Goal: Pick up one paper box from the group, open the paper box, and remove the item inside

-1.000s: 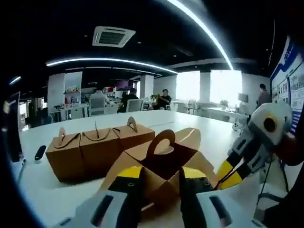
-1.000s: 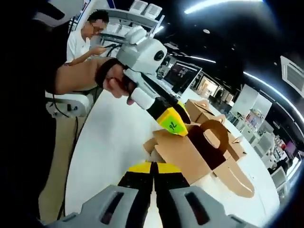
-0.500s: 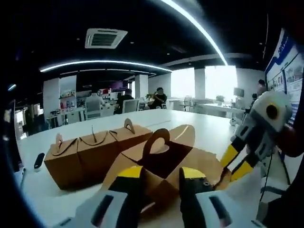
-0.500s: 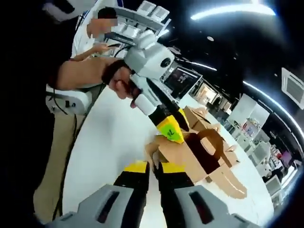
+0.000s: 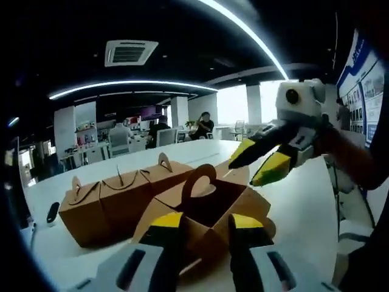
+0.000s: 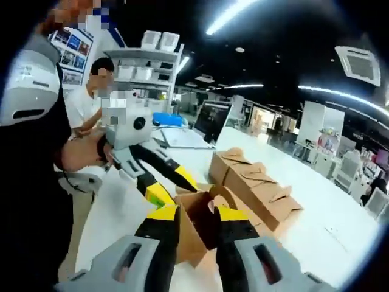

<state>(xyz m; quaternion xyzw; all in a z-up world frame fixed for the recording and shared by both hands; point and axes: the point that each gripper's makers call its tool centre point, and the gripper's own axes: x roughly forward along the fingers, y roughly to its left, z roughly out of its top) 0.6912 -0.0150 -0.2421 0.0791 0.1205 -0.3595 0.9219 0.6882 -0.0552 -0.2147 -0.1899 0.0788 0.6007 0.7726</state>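
The opened brown paper box with a looped carry handle [image 5: 206,204] sits on the white desk [image 5: 304,201] near its front edge, its top flaps spread and its dark inside exposed; whatever lies inside cannot be made out. In the left gripper view the left gripper [image 5: 202,226] has its yellow-tipped jaws closed on the near flap of this box, a fold of card caught between them; the lower part of the box is hidden behind the jaws. The right gripper [image 5: 246,165] hangs above and to the right of the box with its jaws parted, holding nothing, clear of the card; the hand behind it is cut off at the rim. Bare desk stretches to the right of the box and behind it toward the far edge.

Just beside the open box, on its left, stands a row of three closed brown paper boxes [image 5: 115,194], touching one another; a small dark object [image 5: 53,213] lies near the desk's left edge, too small to identify.

In the right gripper view the right gripper [image 6: 197,220] has a gap between its jaws, with the box handle [image 6: 214,198] showing in that gap; whether they touch it cannot be told; the left gripper [image 6: 164,179] reaches in from the left, and the closed boxes [image 6: 252,182] lie beyond; open desk runs along the right.
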